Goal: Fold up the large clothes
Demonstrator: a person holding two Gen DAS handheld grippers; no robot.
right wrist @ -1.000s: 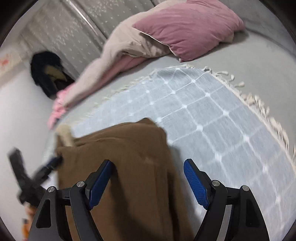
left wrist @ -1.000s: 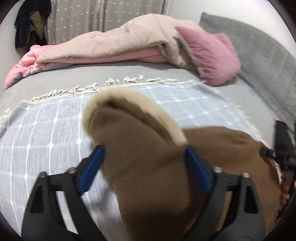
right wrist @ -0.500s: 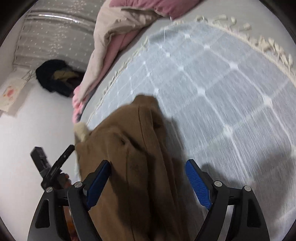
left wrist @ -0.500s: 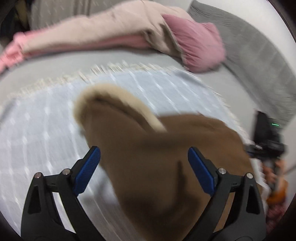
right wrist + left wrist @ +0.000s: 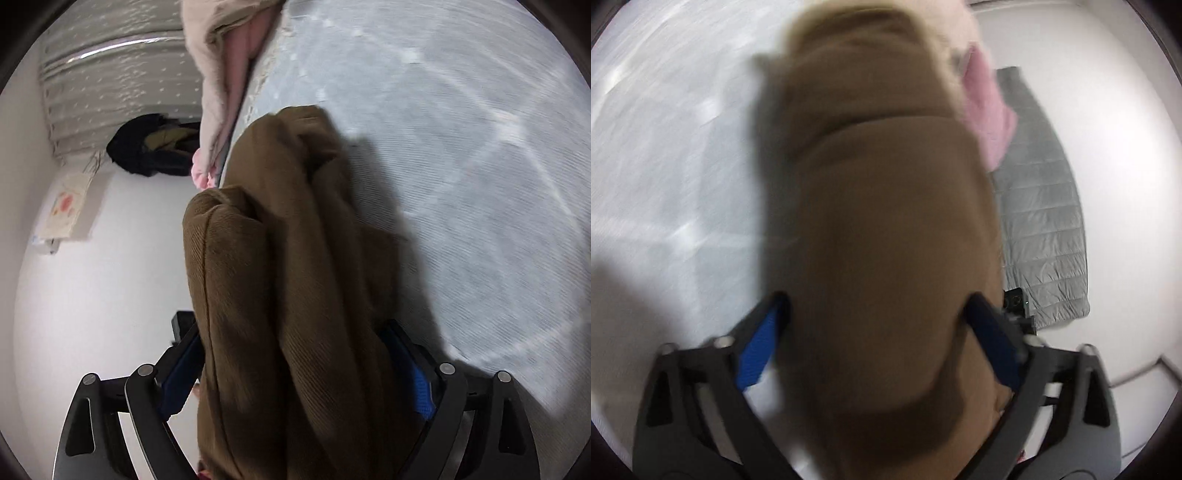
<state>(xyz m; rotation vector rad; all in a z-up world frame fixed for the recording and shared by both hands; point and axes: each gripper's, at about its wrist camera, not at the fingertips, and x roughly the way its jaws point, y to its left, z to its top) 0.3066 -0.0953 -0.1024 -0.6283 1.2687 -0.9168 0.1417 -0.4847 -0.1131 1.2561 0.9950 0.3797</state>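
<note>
Your left gripper [image 5: 875,332] is closing, wide, with the brown coat [image 5: 879,229] bunched between its blue pads. Your right gripper [image 5: 295,365] is closing too, around another thick fold of that coat. The coat hangs ahead of both, over the checked blanket [image 5: 461,147] on the bed.

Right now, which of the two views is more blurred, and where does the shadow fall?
Left wrist view: heavy motion blur smears the brown garment. Right wrist view: sharper, its ribbed weave shows, and its shadow falls on the light blue checked blanket.
</note>
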